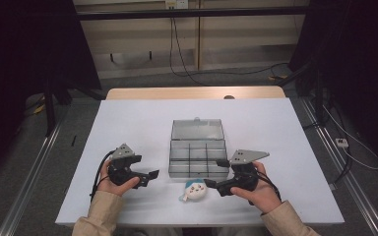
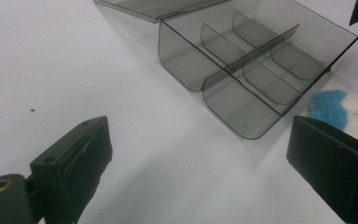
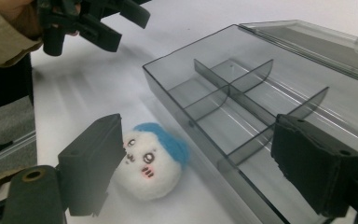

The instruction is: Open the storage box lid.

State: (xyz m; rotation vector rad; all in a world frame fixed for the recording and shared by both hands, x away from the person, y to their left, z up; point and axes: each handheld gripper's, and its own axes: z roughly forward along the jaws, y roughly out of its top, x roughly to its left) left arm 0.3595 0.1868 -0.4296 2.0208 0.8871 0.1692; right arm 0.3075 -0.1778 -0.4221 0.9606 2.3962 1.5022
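Smoky clear plastic box, lid flat open, curved dividers inside, on white tabletop. Round fuzzy plush toy, white w/ blue tuft, just in front of box. Left gripper & right gripper both wide, holding nothing.

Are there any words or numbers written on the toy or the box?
None to read: the plush toy has only a stitched face and blue top, no letters. The smoky clear compartment box shows no label, nor do the left gripper and right gripper.
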